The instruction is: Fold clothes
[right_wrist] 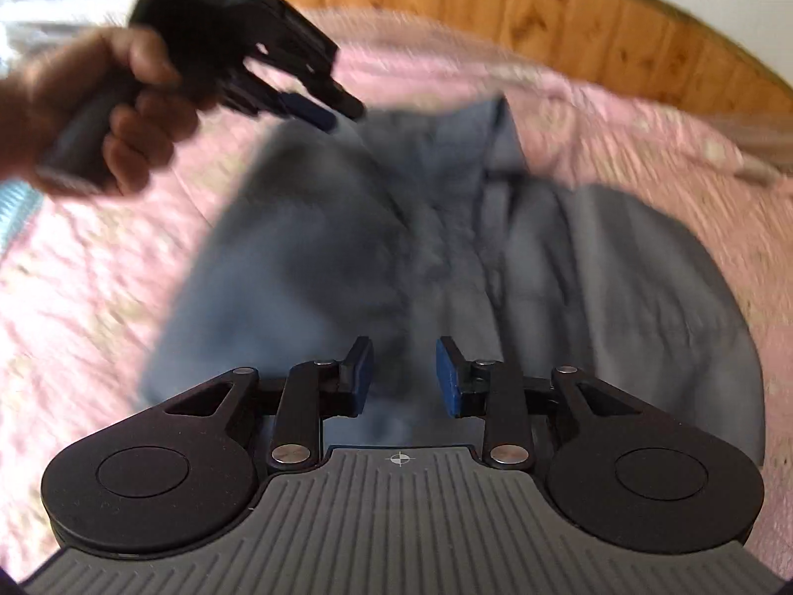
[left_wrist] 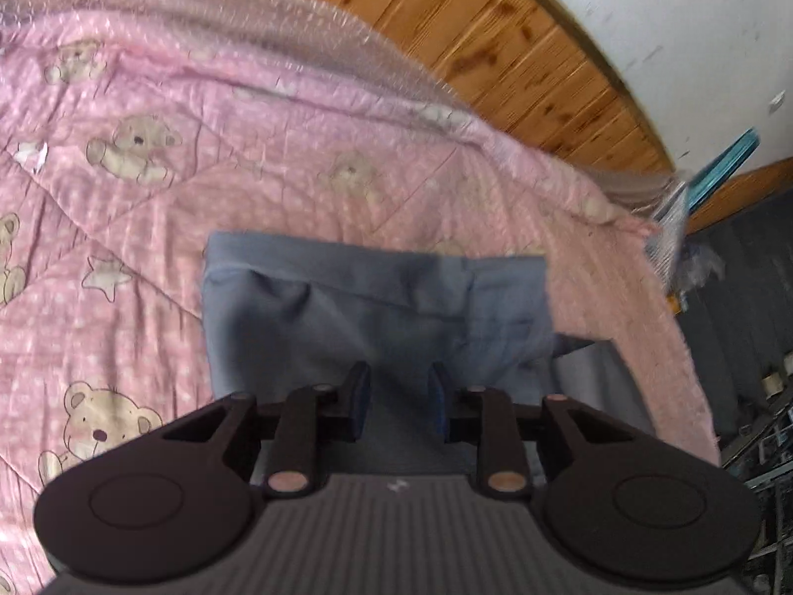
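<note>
Blue-grey garment (left_wrist: 376,307) is lying on a pink teddy-bear quilt (left_wrist: 148,228), roughly folded into a rectangle in the left wrist view, sitting at centre just ahead of the fingers. Creases are running across it; one corner is hanging off the quilt edge toward 4 o'clock.

Left gripper (left_wrist: 399,399) is hovering over the near edge of the garment, jaws standing apart, nothing between the blue pads (left_wrist: 361,396). Whether the pads are touching the cloth cannot be told.

In the right wrist view the garment (right_wrist: 446,248) is filling the centre, blurred, rumpled, with a raised fold toward 12 o'clock. Right gripper (right_wrist: 404,374) is hanging above its near part, jaws apart, gripping nothing.

Left gripper (right_wrist: 342,111) is also showing in the right wrist view at 10 o'clock, held by a hand (right_wrist: 114,109) wrapped around its handle, tips pointing down toward the garment's far-left part. Gap to the cloth is unclear from blur.

Wooden panelling (left_wrist: 495,34) is running behind the quilt at 12 to 2 o'clock, a white wall (left_wrist: 669,25) beyond it. A teal-handled object (left_wrist: 713,168) is sticking out at 3 o'clock, too blurred to identify.
</note>
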Tool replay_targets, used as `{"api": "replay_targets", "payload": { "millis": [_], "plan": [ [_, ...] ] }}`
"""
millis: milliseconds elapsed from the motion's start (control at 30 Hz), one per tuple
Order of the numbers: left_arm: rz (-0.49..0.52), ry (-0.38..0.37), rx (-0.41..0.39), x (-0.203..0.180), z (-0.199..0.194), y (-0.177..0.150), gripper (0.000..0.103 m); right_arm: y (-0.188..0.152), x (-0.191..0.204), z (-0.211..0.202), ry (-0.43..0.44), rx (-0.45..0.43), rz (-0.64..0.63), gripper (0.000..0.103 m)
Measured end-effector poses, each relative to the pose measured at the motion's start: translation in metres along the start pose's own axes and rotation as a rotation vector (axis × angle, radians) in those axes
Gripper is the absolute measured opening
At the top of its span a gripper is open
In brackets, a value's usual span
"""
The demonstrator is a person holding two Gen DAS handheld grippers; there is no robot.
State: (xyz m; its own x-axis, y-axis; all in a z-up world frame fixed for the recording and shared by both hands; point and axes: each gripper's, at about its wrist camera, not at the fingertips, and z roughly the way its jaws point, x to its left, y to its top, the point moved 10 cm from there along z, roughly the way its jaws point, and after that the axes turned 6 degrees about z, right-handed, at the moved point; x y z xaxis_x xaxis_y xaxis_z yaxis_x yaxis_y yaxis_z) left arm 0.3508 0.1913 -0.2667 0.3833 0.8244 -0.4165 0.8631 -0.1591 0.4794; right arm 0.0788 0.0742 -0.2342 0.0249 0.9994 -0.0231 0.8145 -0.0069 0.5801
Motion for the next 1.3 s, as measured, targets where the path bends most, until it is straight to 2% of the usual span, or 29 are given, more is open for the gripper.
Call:
{"api": "replay_targets", "payload": {
  "millis": [33, 67, 133, 200, 233, 300, 367, 433, 467, 533, 700, 767, 833, 900, 933, 1067, 1133, 1200, 1267, 1300],
  "plan": [
    [-0.007, 0.022, 0.021, 0.005, 0.010, -0.003, 0.004, -0.015, -0.005, 0.015, -0.005, 0.024, -0.011, 0.034],
    [-0.055, 0.033, 0.026, 0.015, 0.015, -0.004, 0.004, -0.028, -0.004, 0.021, -0.006, 0.015, -0.047, 0.034],
    [-0.171, 0.004, 0.011, 0.030, 0.014, -0.002, 0.004, -0.043, -0.002, 0.026, -0.003, 0.017, -0.078, 0.035],
    [-0.183, 0.014, -0.013, 0.030, 0.000, 0.000, 0.005, -0.046, -0.006, 0.033, 0.045, 0.058, -0.036, 0.038],
    [-0.172, 0.026, -0.027, 0.028, -0.009, 0.002, 0.020, -0.044, -0.009, 0.035, 0.080, 0.075, -0.006, 0.041],
    [-0.149, 0.049, -0.055, 0.024, -0.027, 0.005, 0.038, -0.029, -0.018, 0.033, 0.169, 0.072, 0.068, 0.039],
    [-0.139, 0.036, -0.071, 0.016, -0.042, 0.006, 0.038, 0.002, -0.035, 0.021, 0.228, -0.017, 0.108, 0.040],
    [-0.146, 0.021, -0.082, 0.009, -0.051, 0.005, 0.039, 0.039, -0.052, 0.020, 0.260, -0.097, 0.117, 0.055],
    [-0.151, 0.019, -0.088, 0.004, -0.054, 0.005, 0.039, 0.059, -0.060, 0.027, 0.271, -0.129, 0.116, 0.060],
    [-0.168, 0.030, -0.092, -0.003, -0.059, 0.001, 0.040, 0.101, -0.074, 0.056, 0.289, -0.174, 0.107, 0.071],
    [-0.182, 0.044, -0.073, -0.032, -0.063, -0.024, 0.041, 0.188, -0.097, 0.159, 0.305, -0.192, 0.068, 0.071],
    [-0.161, 0.069, -0.078, -0.043, -0.070, -0.036, 0.041, 0.208, -0.097, 0.191, 0.372, -0.151, 0.088, 0.064],
    [-0.137, 0.076, -0.091, -0.054, -0.078, -0.048, 0.042, 0.207, -0.086, 0.210, 0.485, -0.035, 0.174, 0.003],
    [-0.125, 0.082, -0.095, -0.062, -0.082, -0.063, 0.044, 0.199, -0.077, 0.225, 0.582, 0.115, 0.292, 0.002],
    [-0.123, 0.082, -0.086, -0.064, -0.080, -0.072, 0.044, 0.195, -0.084, 0.234, 0.570, 0.175, 0.364, 0.002],
    [-0.160, 0.101, -0.044, -0.053, -0.067, -0.108, 0.042, 0.180, -0.121, 0.260, 0.512, 0.280, 0.626, 0.001],
    [-0.182, 0.122, -0.032, -0.041, -0.059, -0.123, 0.026, 0.179, -0.122, 0.266, 0.495, 0.284, 0.628, 0.000],
    [-0.226, 0.121, -0.039, -0.029, -0.055, -0.130, 0.016, 0.178, -0.117, 0.262, 0.472, 0.274, 0.579, 0.000],
    [-0.223, 0.097, -0.070, -0.030, -0.066, -0.127, 0.015, 0.185, -0.121, 0.247, 0.426, 0.238, 0.551, 0.012],
    [-0.214, 0.082, -0.089, -0.033, -0.075, -0.123, 0.016, 0.189, -0.126, 0.235, 0.397, 0.211, 0.542, 0.034]
  ]
}}
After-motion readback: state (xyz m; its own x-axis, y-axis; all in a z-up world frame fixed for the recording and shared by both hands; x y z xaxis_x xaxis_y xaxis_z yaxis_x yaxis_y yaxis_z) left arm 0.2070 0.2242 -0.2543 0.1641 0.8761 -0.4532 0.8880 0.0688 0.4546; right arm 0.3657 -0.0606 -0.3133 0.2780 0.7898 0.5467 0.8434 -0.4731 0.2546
